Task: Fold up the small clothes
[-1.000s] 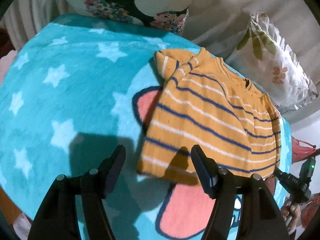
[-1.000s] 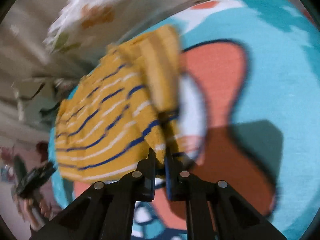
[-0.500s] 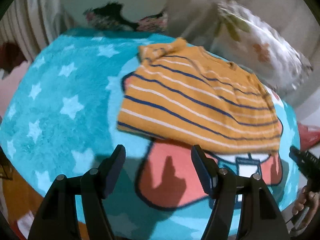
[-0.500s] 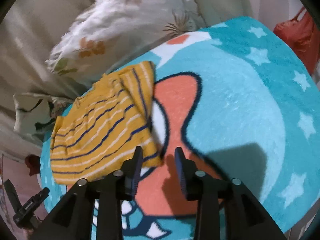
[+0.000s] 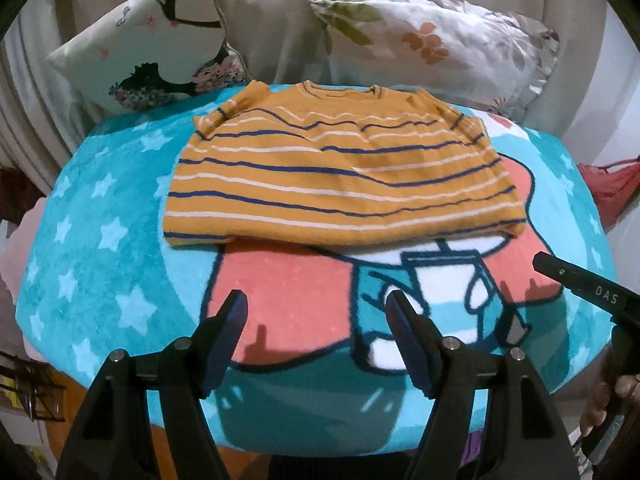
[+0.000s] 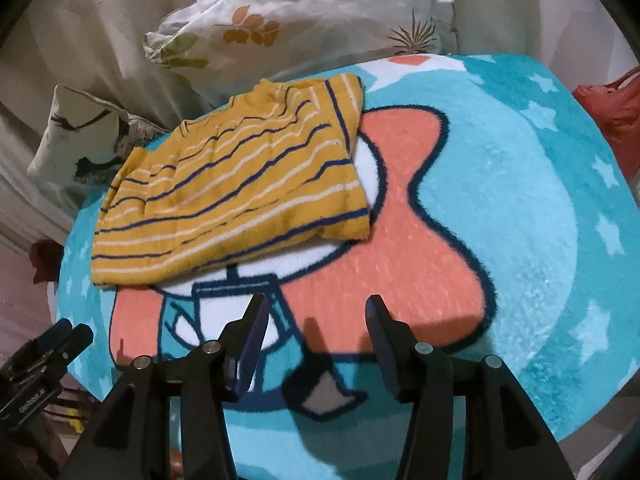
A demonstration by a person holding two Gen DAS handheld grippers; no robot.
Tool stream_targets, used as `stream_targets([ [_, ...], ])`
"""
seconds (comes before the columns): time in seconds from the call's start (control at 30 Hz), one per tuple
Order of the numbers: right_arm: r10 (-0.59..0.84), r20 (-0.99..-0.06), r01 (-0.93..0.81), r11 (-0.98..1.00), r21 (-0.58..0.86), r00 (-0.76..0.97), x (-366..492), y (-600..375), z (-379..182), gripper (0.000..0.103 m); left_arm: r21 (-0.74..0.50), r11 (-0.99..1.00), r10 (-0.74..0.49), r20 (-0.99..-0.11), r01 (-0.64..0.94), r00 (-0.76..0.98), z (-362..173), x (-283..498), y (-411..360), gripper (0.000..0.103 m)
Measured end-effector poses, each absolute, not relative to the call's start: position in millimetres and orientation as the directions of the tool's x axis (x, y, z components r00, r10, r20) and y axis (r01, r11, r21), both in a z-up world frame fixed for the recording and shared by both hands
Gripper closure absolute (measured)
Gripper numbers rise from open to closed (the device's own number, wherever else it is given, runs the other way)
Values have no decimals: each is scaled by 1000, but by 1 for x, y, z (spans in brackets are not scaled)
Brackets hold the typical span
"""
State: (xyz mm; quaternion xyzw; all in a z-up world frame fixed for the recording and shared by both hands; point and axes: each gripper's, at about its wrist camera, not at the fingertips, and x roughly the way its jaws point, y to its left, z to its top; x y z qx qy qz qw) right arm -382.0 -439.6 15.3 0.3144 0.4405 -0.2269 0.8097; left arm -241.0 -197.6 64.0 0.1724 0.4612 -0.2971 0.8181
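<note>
Teal plush blanket [image 5: 100, 216] with white stars and a big cartoon print covers the bed in the left wrist view, and everything here is placed against the yellow striped shirt [image 5: 340, 176] lying flat on it. Behind the shirt, two pillows lean on pale drapery: a white one with a black silhouette figure [image 5: 148, 52] to its back left and a leaf-print pillow [image 5: 432, 48] to its back right. The shirt is spread with its neckline toward the pillows and its hem toward the camera, both sleeves folded in over the body. Nearer than the hem, the left gripper [image 5: 316, 312] hovers over the coral patch of the print, its jaws apart and opening a little, nothing between them. To the near right of the shirt the black tip of the right gripper [image 5: 584, 288] reaches in, with fingers [image 5: 624, 396] of a hand just showing at the frame edge.

From the right wrist view, the shirt [image 6: 228, 192] sits up and left of the right gripper [image 6: 316, 320], well apart from it. These jaws are opening, empty, above the cartoon print on the blanket [image 6: 540, 200]. The leaf-print pillow [image 6: 296, 20] lies directly behind the shirt, the silhouette pillow [image 6: 80, 136] to its left. A red bag [image 6: 616, 112] shows far right of the shirt, beyond the bed's edge. The left gripper [image 6: 44, 352] appears at the lower left.
</note>
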Motion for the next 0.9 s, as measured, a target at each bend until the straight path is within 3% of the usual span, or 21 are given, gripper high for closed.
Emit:
stream_targets([
  [0.9,-83,-864,627,722,291,497,-405,-432,11,44,-67,791,-334,-880,608,337,51,-265,-193,32],
])
